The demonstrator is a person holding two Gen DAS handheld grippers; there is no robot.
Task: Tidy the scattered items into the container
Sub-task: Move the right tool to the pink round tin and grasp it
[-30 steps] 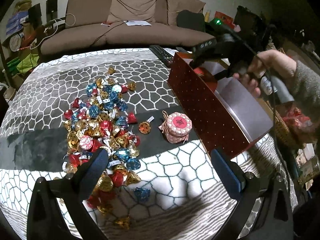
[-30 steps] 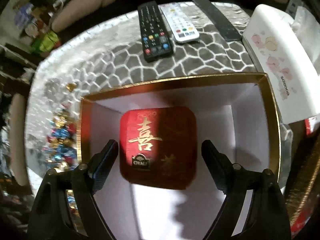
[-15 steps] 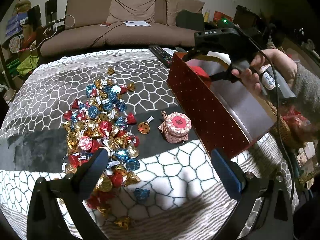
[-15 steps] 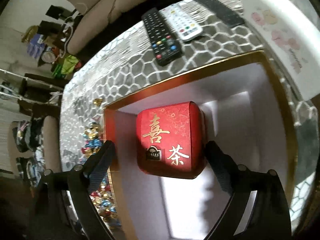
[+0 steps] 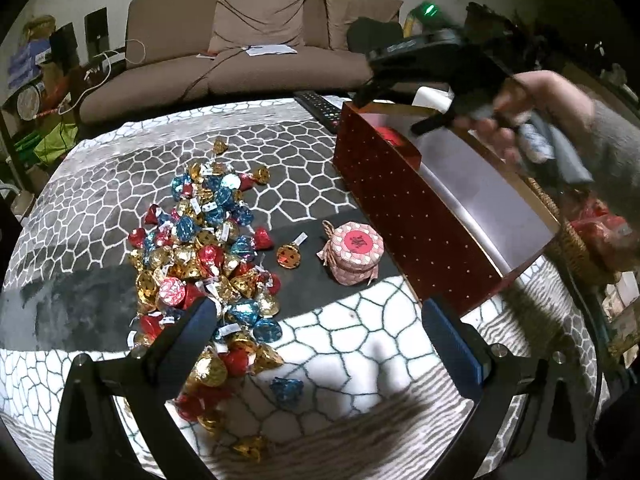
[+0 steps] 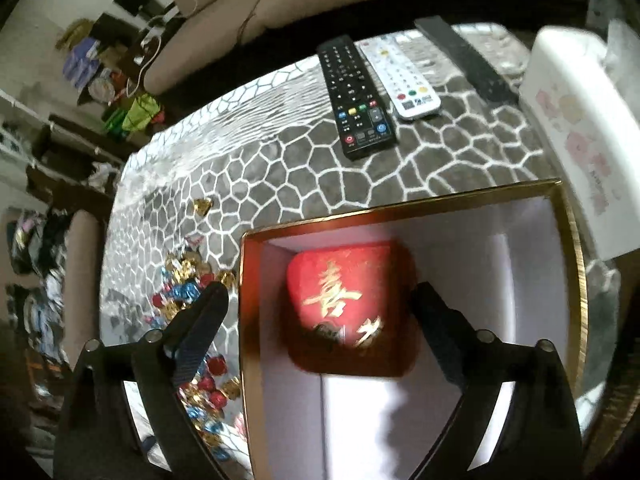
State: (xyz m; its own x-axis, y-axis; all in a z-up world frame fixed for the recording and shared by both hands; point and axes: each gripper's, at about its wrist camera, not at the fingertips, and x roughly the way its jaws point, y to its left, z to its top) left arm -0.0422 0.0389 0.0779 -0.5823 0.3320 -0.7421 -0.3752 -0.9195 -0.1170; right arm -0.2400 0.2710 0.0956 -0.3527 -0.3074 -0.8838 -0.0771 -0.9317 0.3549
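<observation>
Candies (image 5: 208,256) wrapped in red, gold and blue foil lie heaped on the counter (image 5: 100,184), left of the dark red box (image 5: 416,232), with a pink paper pot (image 5: 354,256) and one gold stray (image 5: 289,256) between heap and box. A red tin (image 6: 352,308) with gold characters already sits on the box floor, near the left wall.

What could go wrong: the heap is loose and slippery, so a pinch into it would likely catch one piece and flick its neighbours further across the counter (possibly over the near edge, where a few already sit close). The box wall is tall, so a low carry from the heap side could clip its rim (image 6: 400,208) and shift the box towards the remotes (image 6: 356,96) behind it. The paper pot looks soft; a hard squeeze might crush it.

The left gripper (image 5: 316,328) hangs over the near end of the heap, jaws wide with nothing between them; its left finger overlaps candies in the view, the pot lying ahead between the fingers. The right gripper (image 6: 320,320) hangs above the box, jaws wide (they have just been opening) and apart from the tin framed between them; the candies lie outside its left finger.
</observation>
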